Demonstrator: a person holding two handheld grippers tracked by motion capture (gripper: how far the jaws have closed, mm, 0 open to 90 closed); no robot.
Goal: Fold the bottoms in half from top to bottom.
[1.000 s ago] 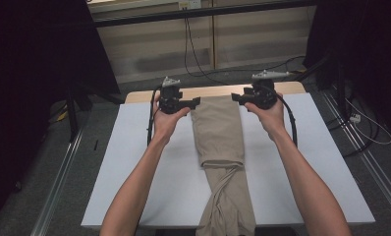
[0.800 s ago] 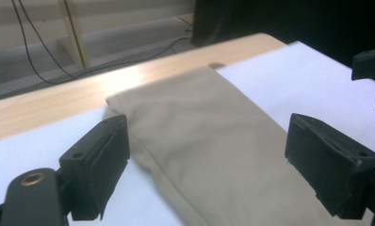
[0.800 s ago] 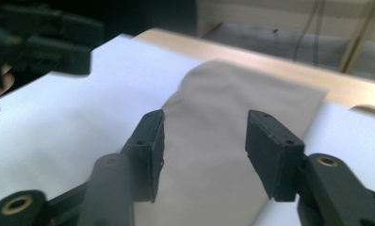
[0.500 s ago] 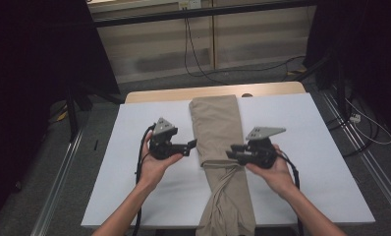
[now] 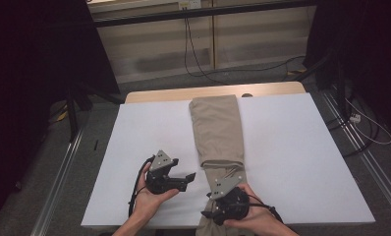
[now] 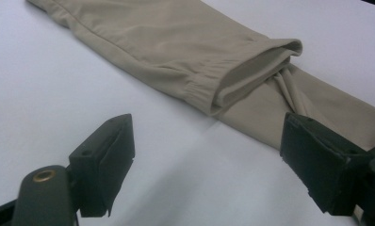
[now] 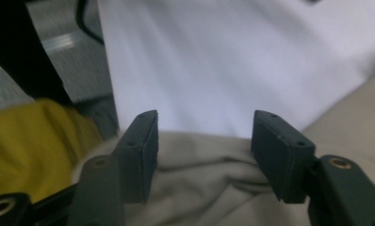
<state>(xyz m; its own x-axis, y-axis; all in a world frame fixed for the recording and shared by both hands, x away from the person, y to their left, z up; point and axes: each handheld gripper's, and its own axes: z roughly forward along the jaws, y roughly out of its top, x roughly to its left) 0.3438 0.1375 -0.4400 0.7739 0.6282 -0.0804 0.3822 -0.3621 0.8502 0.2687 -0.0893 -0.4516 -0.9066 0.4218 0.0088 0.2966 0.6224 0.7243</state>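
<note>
Khaki trousers (image 5: 217, 128) lie folded in a long strip down the middle of the white table (image 5: 301, 162). An upper layer ends in an elastic hem (image 6: 251, 70) with drawstrings (image 6: 291, 94) showing beneath it. My left gripper (image 5: 190, 176) hovers just left of that hem, pointing at it; its jaws (image 6: 207, 165) have just been closing a little but stand open with nothing between them. My right gripper (image 5: 207, 214) is over the trousers' near end at the table's front edge. Its jaws (image 7: 202, 150) have just been opening and straddle bunched fabric (image 7: 199, 197) without pressing on it.
The table's far edge is a bare wooden strip (image 5: 159, 94). Cables (image 5: 198, 54) run over the floor behind it, and metal rails (image 5: 61, 172) flank the table. Something yellow (image 7: 30, 141) shows below the front edge in the right gripper view.
Both hands have drawn back from the trousers' far end to the near part of the table. The right gripper has dropped onto the fabric by the front edge.
</note>
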